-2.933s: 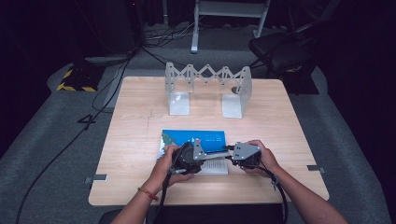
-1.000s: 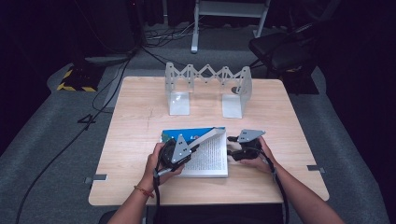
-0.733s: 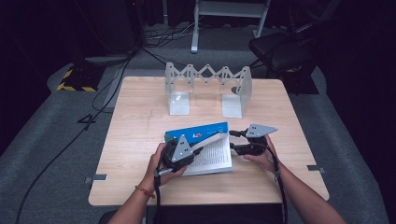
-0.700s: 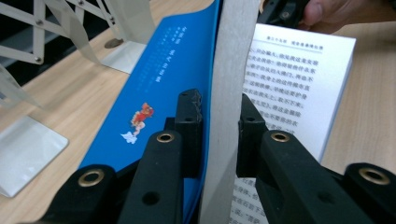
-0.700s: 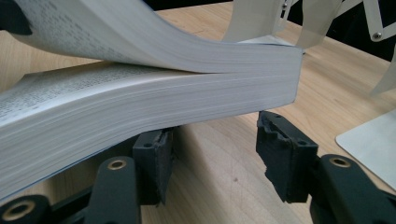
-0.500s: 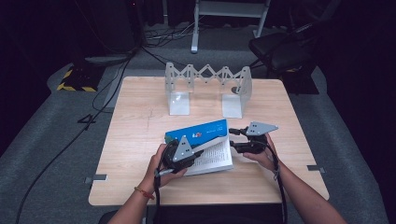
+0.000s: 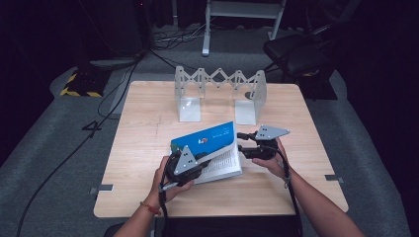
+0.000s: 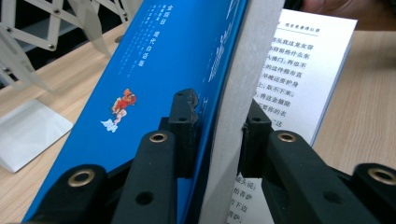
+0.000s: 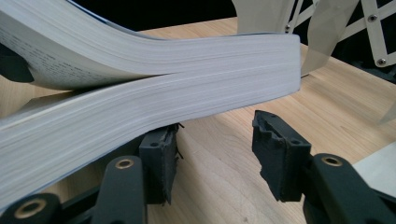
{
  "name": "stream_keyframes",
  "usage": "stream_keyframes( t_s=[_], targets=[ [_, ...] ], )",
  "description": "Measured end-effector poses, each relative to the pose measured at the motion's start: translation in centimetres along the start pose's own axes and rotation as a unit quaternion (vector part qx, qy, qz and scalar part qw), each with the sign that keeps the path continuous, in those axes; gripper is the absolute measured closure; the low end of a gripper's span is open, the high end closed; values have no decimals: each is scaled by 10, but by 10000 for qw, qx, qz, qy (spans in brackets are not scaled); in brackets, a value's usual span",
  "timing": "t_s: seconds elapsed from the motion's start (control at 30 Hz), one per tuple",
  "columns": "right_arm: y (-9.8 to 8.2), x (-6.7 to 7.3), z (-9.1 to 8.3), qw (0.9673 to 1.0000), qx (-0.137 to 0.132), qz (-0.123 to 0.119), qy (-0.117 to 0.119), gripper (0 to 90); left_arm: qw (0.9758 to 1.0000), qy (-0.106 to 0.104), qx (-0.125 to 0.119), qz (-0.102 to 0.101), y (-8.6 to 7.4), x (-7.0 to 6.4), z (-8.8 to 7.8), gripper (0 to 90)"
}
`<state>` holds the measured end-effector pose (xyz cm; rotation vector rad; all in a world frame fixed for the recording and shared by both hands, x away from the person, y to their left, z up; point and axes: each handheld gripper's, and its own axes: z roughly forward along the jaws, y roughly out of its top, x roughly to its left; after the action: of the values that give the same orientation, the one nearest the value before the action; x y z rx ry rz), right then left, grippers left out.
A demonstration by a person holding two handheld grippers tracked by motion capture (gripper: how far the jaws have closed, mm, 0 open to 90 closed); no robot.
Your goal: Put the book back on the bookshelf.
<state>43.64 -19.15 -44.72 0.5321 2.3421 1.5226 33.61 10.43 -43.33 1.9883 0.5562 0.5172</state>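
One book [image 7: 207,143], half-open, spine toward rack [image 7: 220,94], in left tongs [image 8: 212,135].

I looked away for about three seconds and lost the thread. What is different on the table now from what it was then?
The blue book, then lying flat under both grippers, is now open: the left gripper has clamped the cover with a wad of pages and lifted them towards the closed side. The right gripper has moved off to the book's right edge, jaws open at the page block. The folding metal rack and the table are unchanged.
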Motion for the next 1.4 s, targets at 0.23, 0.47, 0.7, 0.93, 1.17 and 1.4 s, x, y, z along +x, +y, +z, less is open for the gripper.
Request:
stream_keyframes(
  t_s=[0.23, 0.47, 0.7, 0.93, 1.17, 1.4],
  targets=[
    [1, -10, -17, 9999, -159, 27, -55, 549, 9993, -349, -134, -44, 17, 2, 14, 742],
    [7, -17, -37, 9992, -315, 30, -237, 550, 9983, -536, -169, 117, 34, -2, 24, 741],
    [10, -20, -44, 9990, -398, 49, -209, 588, 9977, -526, -406, 134, 34, -6, 27, 740],
    [25, -10, -44, 9988, -433, -213, -112, 587, 9976, -341, -596, -44, 27, -5, 8, 731],
    [45, 2, -35, 9978, -610, -235, 102, 577, 9976, -191, -654, -111, 15, -4, -12, 701],
    [57, 12, -26, 9968, -702, -220, 322, 551, 9977, -160, -635, -192, 4, -3, -22, 642]
  ],
)
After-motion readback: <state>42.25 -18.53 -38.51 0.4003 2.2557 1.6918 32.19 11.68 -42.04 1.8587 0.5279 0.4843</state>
